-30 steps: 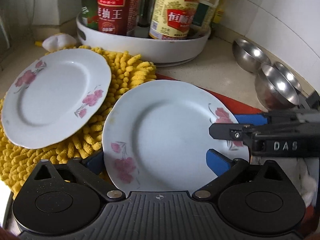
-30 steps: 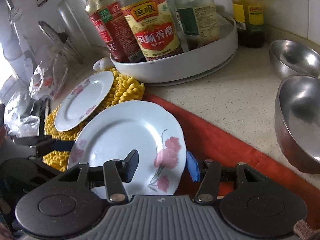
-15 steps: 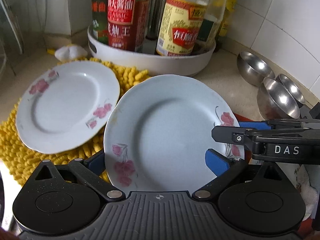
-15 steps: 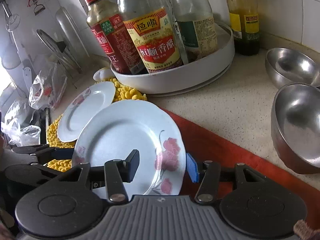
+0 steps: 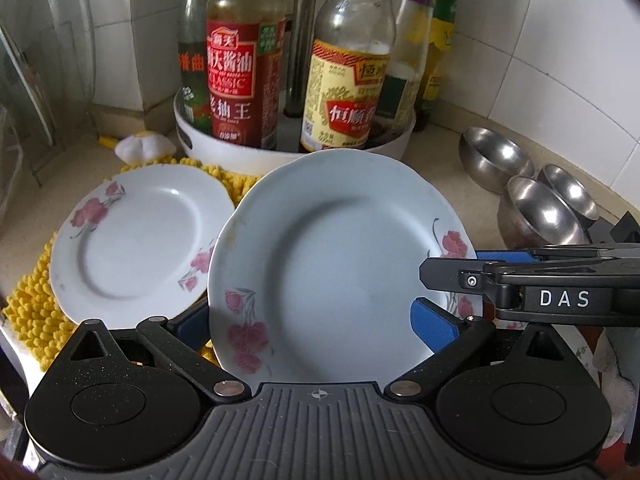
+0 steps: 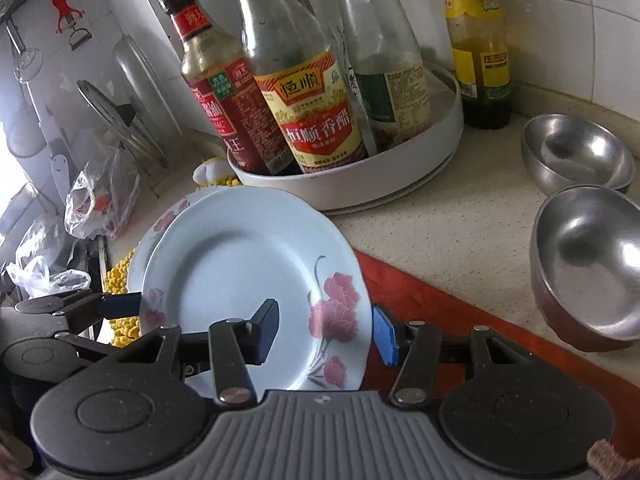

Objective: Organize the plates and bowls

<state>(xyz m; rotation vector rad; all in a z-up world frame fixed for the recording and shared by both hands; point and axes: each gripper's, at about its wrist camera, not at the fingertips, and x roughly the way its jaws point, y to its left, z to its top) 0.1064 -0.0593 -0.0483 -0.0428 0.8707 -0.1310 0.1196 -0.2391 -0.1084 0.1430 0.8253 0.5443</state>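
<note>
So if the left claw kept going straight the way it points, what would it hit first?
The left claw already holds the lifted plate. Beyond its far rim, the line likely meets the white turntable tray of bottles first, though depth is unclear.

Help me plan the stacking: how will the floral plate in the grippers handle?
The plate looks glazed and rigid, so probably slippery where the right gripper pinches its rim. Likely fragile: a slip onto the counter could chip it.
</note>
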